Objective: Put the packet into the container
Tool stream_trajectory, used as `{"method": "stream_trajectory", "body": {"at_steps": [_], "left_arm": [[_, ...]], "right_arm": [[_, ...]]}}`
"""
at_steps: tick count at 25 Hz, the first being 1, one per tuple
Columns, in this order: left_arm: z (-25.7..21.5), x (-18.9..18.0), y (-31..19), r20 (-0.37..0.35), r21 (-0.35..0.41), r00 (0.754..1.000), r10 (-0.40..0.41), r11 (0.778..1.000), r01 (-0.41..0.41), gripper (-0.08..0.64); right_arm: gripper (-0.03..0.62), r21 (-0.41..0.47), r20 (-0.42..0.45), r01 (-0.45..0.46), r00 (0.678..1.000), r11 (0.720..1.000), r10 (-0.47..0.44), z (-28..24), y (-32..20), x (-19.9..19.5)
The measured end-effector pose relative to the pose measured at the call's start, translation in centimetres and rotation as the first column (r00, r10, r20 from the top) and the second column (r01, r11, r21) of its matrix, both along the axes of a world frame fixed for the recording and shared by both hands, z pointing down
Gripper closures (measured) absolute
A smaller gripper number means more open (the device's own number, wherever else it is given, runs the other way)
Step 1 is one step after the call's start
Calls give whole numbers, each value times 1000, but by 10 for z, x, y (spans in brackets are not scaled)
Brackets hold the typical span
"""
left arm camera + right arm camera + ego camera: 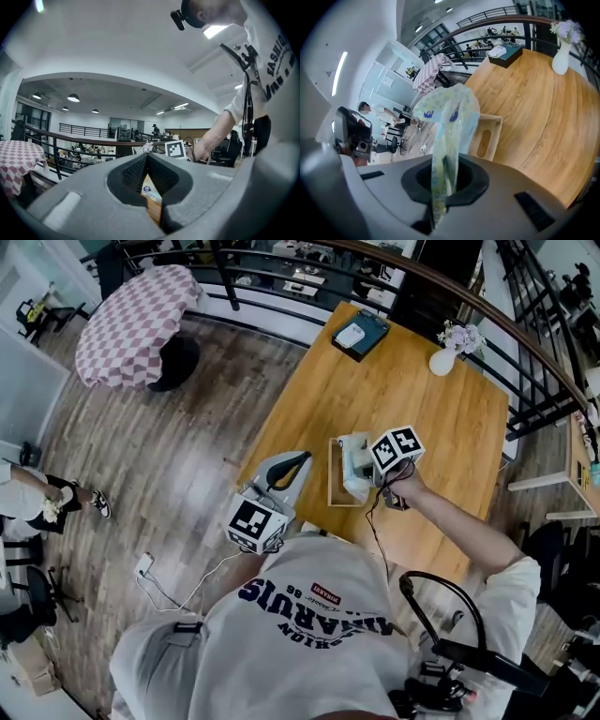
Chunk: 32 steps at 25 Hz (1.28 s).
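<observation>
Left claw (pixel 298 461), lower left of centre, beside worktop (pixel 422 399) edge: jaws pressed together, nothing between. Wooden container (pixel 332 474) at frame centre on worktop. Right claw (pixel 373 476), right of centre, pinching pale printed packet (pixel 353 463) by one end. Packet is over container; contact unclear.

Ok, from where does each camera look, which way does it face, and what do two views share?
Head view: on the head, steeply down at the brown wooden table; shirt, right forearm show.
Left gripper view: on the left gripper, about level across the hall past shut jaws; same forearm shows.
Right gripper view: on the right gripper, slanting down at the table past its clamped pale printed plastic packet; own body unclear.
Shared, head and right gripper views: light wooden container, white vase.
</observation>
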<state>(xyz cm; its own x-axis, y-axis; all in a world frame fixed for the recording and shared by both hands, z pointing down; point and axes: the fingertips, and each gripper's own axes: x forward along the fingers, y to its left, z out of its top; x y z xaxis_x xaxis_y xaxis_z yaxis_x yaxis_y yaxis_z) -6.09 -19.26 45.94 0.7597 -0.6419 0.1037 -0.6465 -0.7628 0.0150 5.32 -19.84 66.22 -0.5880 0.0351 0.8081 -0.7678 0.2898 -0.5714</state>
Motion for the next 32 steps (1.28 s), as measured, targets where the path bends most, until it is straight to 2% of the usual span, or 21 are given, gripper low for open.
{"method": "stream_trajectory", "body": {"at_steps": [11,15,22,27,32], "left_arm": [[4,-12,13,11,-14,998,-58,998,58,558],[5,-20,16,24,-18,996,-82,996,82,557],[6,-31,20,35,-24,992,-118,993,119,558],[7,-28,23,39,-23,993,-114,993,115,558],[7,-27,24,41,-24,992,-117,993,118,558]], "right_arm": [[578,-69,-61,-68,996,995,64,111,-4,0],[578,-84,-76,-122,990,989,115,145,-9,6],[578,-96,-114,-145,984,985,134,181,-13,5],[578,-92,-161,-148,978,985,132,205,-15,6],[578,-114,-165,-142,979,983,122,217,-13,-6]]}}
